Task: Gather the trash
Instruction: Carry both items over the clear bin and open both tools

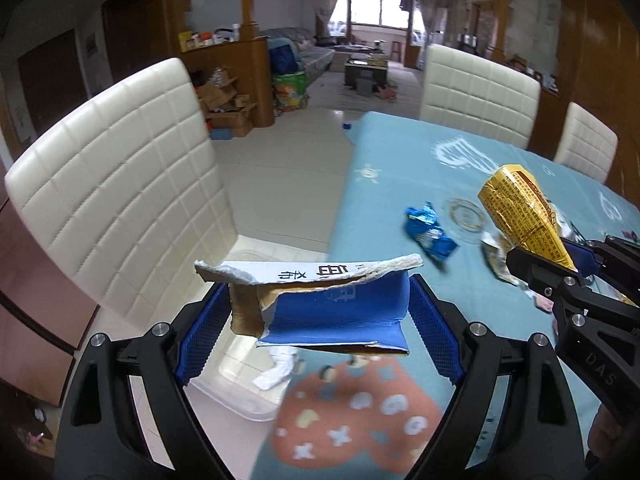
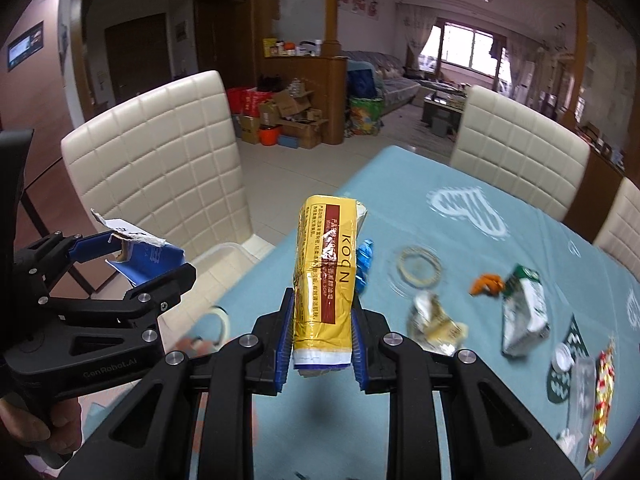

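Yellow wrapper (image 2: 324, 276) upright, lengthwise between pads

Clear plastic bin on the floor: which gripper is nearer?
Left. The left gripper, holding the torn blue box, is above the bin; the right gripper, with the yellow packet, is over the table.

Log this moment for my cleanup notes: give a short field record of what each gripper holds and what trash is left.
left gripper: shut on torn blue and white cardboard box
right gripper: shut on yellow soap wrapper
surface: light blue patterned tablecloth
trash left on table: crumpled blue wrapper, green and white carton, orange scrap
below table edge: clear plastic bin holding white crumpled paper
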Available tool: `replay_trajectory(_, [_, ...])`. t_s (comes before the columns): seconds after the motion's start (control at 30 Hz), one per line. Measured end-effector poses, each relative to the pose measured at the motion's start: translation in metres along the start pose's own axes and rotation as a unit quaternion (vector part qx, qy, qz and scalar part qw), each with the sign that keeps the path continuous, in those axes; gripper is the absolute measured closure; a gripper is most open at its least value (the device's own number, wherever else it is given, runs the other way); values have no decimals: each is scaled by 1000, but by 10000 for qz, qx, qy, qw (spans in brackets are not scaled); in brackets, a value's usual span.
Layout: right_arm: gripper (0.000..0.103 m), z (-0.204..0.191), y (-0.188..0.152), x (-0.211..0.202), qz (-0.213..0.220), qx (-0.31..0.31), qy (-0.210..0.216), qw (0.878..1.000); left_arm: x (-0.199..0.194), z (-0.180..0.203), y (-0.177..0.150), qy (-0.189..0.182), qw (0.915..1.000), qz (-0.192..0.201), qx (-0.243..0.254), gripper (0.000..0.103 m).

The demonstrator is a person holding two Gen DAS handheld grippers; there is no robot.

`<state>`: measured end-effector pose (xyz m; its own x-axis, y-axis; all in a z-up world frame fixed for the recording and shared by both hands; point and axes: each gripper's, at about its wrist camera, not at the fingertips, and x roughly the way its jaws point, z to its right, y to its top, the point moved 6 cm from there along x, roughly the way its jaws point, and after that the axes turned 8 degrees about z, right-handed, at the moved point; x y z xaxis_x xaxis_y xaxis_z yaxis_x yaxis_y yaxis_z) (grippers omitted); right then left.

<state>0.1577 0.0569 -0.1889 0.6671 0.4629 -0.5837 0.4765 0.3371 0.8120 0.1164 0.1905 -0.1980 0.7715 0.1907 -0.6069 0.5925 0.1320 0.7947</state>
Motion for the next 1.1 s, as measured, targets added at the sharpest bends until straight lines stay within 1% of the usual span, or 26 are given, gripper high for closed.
replay_trajectory(0.2, [79,-36,22,24,36,-220,250,9994,5,-45,6,274,9995,47,-179,17])
replay_trajectory(0.37, [79,-53,36,43,57,-332,345,9988,15,-69,14,399,9989,66,-247,17])
replay_trajectory(0.53, [79,-63,46,59,53,-382,373,9986,28,-83,20,475,9985,22,-282,17])
replay_trajectory(0.6, [79,-65,49,65,39,-381,376,9986,35,-90,20,500,9981,-60,-368,16])
replay_trajectory(0.67, [79,-65,52,71,22,-376,372,9986,41,-98,20,585,9970,-122,-492,4])
replay_trajectory(0.9, [76,-70,52,84,-47,-375,457,9982,49,-126,10,678,9927,-323,-944,4])
replay_trajectory(1.0, [76,-79,51,89,-94,-445,548,9975,45,-140,7,808,9906,-280,-1071,4])
replay_trajectory(1.1, [76,-90,50,92,-128,-521,664,9964,37,-151,4,989,9889,-213,-1089,4])
